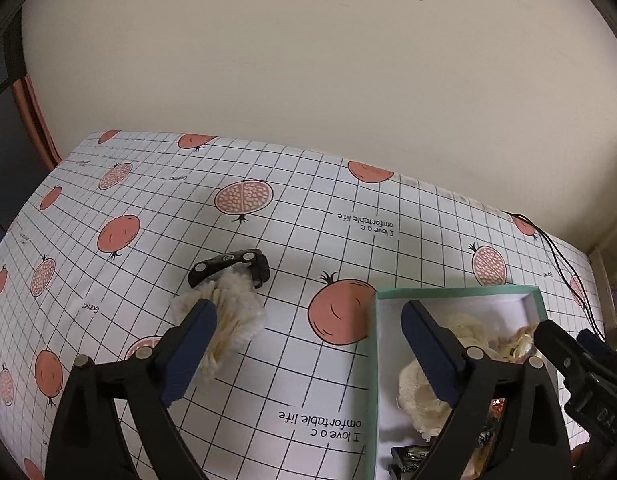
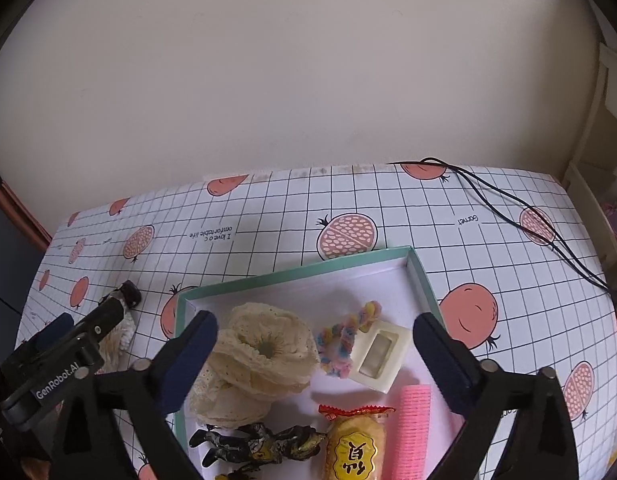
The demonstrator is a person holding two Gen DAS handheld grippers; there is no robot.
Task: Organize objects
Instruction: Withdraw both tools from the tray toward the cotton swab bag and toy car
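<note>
The left gripper hung with jaws apart, its left finger over the fluffy black-handled brush lying on the tablecloth beside the teal box. Centring it between the pads before closing seemed wise (soft fibres compress). The right gripper waited, also agape, above the box.

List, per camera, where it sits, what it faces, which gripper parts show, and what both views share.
Left wrist: behind the open left gripper, facing a fluffy cream hair clip on the pomegranate tablecloth; the right gripper enters at right.
Right wrist: behind the open right gripper, over the teal box holding a cream lace scrunchie; the left gripper shows at left.
Shared: box, scrunchie, clip, tablecloth.
</note>
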